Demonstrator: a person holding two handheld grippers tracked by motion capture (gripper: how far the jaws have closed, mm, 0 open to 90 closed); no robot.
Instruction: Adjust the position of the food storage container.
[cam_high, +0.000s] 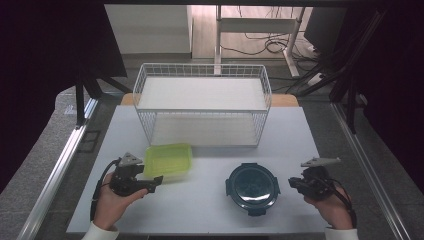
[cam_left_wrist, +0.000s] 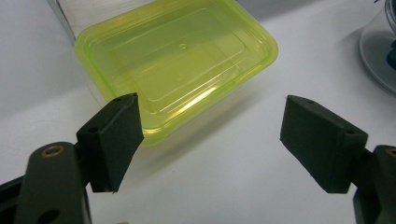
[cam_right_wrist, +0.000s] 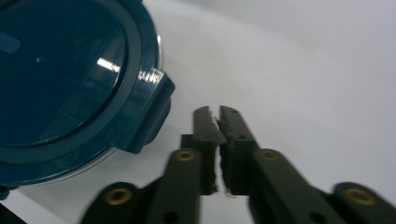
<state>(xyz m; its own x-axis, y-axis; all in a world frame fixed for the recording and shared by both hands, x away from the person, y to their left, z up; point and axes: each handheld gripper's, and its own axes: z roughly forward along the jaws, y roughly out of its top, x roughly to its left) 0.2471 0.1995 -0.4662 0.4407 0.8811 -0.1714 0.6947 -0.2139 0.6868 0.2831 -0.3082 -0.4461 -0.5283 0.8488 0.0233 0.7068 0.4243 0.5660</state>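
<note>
Near the front edge of the white table (cam_high: 210, 220), the person's two hands hold the tools: the left gripper (cam_high: 152, 183) toward the front left corner, its jaws spread wide with nothing between them, and the right gripper (cam_high: 292, 183) toward the front right, its jaws pressed together on nothing. Just beyond the left one lies a yellow-green container (cam_high: 168, 160) (shallow, rectangular, translucent), one jaw tip right at its near rim in the left gripper view. The round dark-blue container (cam_high: 252, 186) sits just beside the right gripper, not touching. Farther back, along the far edge, stands a white wire basket (cam_high: 202, 70).
</note>
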